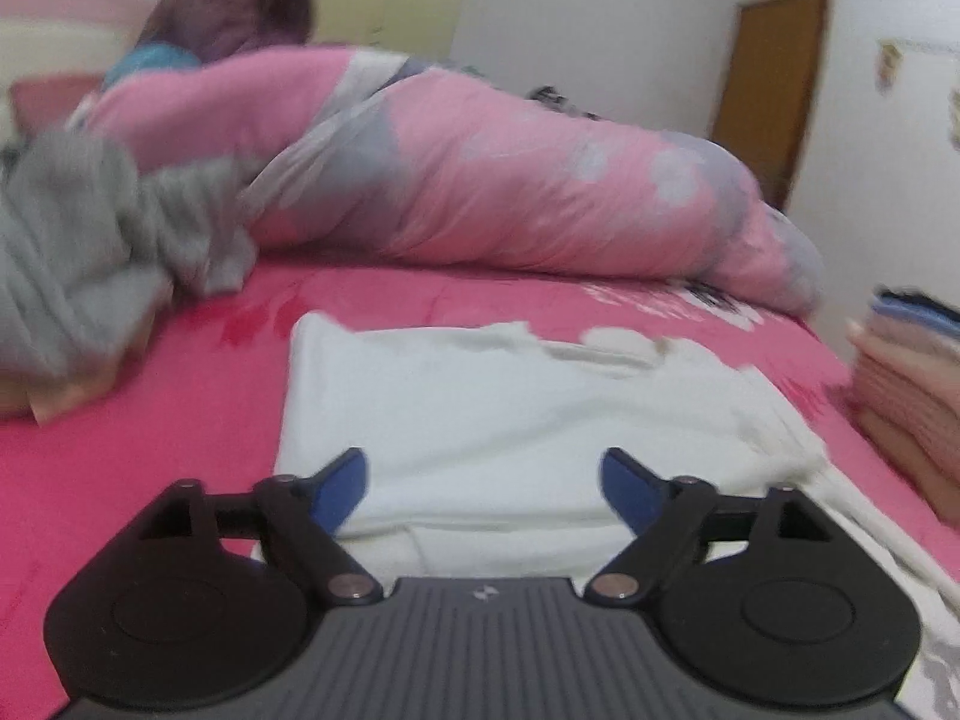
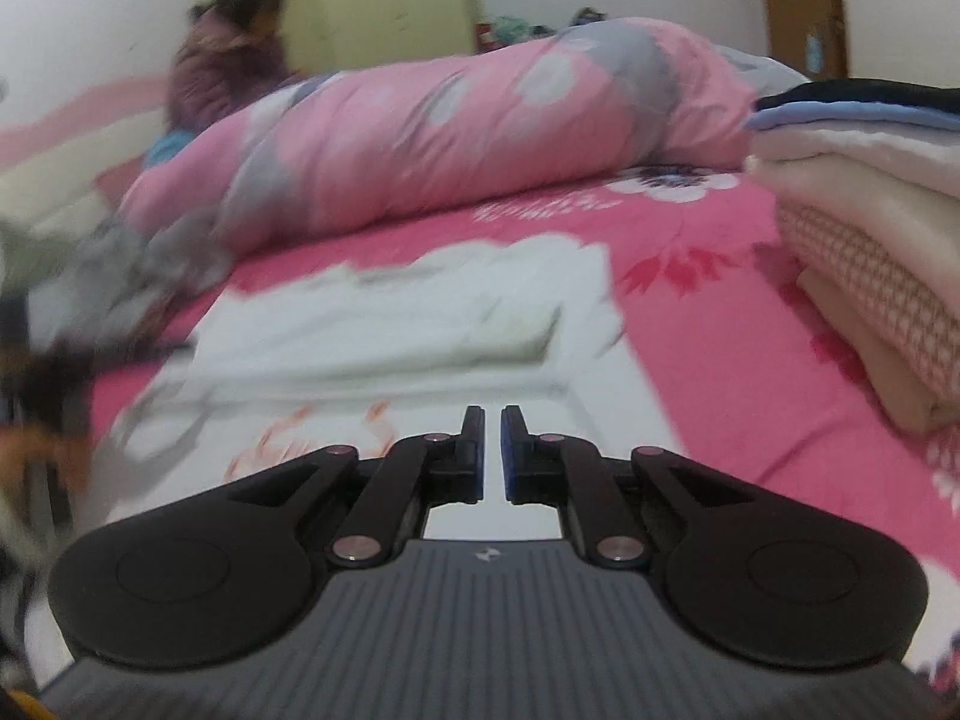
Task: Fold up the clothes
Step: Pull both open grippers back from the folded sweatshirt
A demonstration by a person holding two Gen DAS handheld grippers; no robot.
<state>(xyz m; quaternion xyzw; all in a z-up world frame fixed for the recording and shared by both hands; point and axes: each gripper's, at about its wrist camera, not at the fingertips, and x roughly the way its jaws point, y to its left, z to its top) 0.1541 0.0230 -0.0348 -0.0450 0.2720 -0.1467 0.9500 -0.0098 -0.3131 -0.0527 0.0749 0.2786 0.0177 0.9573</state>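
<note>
Softly folded white garment [image 1: 480,408] forms a rectangle.

Folded stack [image 2: 870,252] blocks right.

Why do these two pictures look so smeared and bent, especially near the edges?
Left wrist view: motion blur smears the grey clothes and the white garment; the left gripper stays sharp. Right wrist view: the left edge is streaked, while the folded stack reads clearer. Both: the fisheye lens curves the bed, and the lighting is soft and even.

Pink bed [image 1: 180,450]: white garment [image 1: 510,408], quilt [image 1: 480,180], folded stack [image 2: 870,252]
</note>
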